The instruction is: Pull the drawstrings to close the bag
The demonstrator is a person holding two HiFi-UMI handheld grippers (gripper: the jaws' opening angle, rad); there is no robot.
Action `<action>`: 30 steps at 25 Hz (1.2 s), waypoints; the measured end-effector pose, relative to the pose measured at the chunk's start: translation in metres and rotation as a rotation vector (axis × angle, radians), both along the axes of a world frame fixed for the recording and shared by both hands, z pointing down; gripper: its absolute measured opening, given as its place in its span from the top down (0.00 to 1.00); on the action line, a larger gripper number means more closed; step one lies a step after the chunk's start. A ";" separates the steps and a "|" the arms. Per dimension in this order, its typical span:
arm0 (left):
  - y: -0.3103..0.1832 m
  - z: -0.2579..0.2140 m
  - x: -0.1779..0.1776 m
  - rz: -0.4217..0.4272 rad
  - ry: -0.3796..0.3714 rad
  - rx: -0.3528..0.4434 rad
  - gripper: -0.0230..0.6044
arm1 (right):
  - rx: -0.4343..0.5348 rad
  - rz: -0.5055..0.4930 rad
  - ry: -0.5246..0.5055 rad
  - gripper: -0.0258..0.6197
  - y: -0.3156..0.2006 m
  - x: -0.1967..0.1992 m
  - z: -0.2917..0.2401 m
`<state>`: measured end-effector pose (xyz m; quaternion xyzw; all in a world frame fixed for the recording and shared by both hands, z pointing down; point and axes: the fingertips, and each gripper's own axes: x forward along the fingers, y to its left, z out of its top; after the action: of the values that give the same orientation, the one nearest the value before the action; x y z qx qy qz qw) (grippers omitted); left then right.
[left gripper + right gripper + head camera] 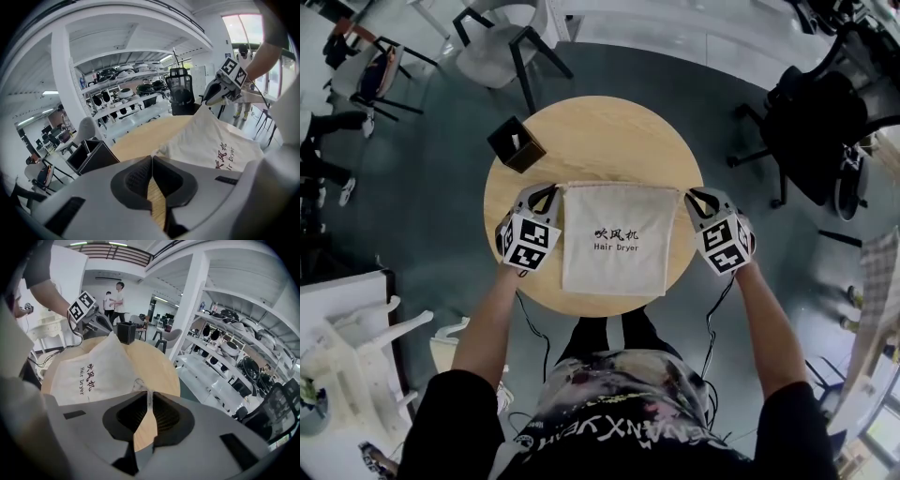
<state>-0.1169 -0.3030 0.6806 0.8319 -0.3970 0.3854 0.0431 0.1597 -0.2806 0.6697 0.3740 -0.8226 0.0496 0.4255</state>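
Observation:
A cream drawstring bag (614, 239) printed "Hair Dryer" lies on the round wooden table (600, 127). My left gripper (551, 190) is at the bag's far left corner and my right gripper (691, 195) at its far right corner. In the left gripper view the left gripper (151, 158) is shut, with the bag's (211, 140) gathered corner right at its tips. Its cord is hard to make out there. In the right gripper view the right gripper (149, 397) is shut on a thin white drawstring (148, 404) running to the bag (93, 371). Both far corners are lifted into peaks.
A black open box (517, 143) stands on the table's far left edge, close to the left gripper. Chairs (502, 42) and a black office chair (816, 122) ring the table. White furniture (347, 347) sits at lower left. Two people (115, 298) stand far off.

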 end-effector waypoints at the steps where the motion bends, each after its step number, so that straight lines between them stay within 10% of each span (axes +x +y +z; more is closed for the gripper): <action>1: -0.001 -0.006 -0.001 -0.009 0.011 0.012 0.93 | 0.013 0.010 -0.007 0.90 -0.001 -0.001 -0.008; 30: -0.047 -0.262 -0.017 -0.083 0.134 0.478 0.93 | 0.451 0.082 -0.127 0.90 -0.033 -0.015 -0.251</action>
<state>-0.1341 -0.3497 0.4185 0.8252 -0.5068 0.2225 -0.1128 0.1449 -0.3135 0.4191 0.4889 -0.8221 -0.0945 0.2760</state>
